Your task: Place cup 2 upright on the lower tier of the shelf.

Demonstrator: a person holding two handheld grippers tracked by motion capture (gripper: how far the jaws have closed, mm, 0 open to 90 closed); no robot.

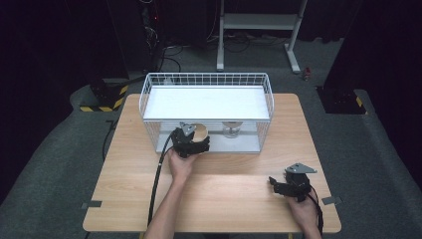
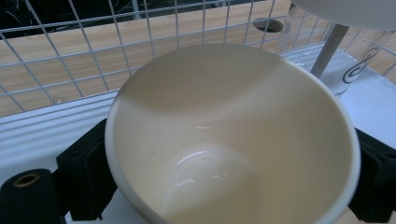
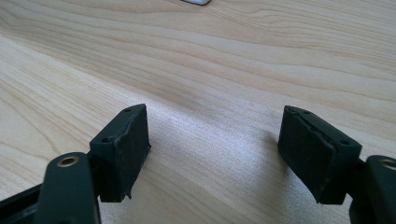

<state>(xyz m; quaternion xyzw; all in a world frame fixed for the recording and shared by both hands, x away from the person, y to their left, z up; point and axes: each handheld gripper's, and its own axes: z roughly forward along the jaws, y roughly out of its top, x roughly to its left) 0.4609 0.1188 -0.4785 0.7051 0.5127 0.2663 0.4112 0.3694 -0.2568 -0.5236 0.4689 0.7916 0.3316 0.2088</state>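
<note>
Clearly rigid, glossy and breakable, the cream ceramic bowl (image 2: pixel 233 135) sits clamped across its rim between the left gripper (image 1: pixel 191 145) jaws, inside the wire rack's (image 1: pixel 149 94) lower tier, while the right gripper (image 3: pixel 229 149) rests released.

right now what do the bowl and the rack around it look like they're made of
Bowl: likely glazed ceramic, cream and glossy, with bright glints inside; smooth plastic is possible. Rack: thin metal wire in a grid, seemingly coated white.

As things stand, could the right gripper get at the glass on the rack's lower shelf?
Probably yes: the right gripper is open and empty over bare table, and the rack's front is open before the glass. The upper shelf leaves little headroom.
</note>
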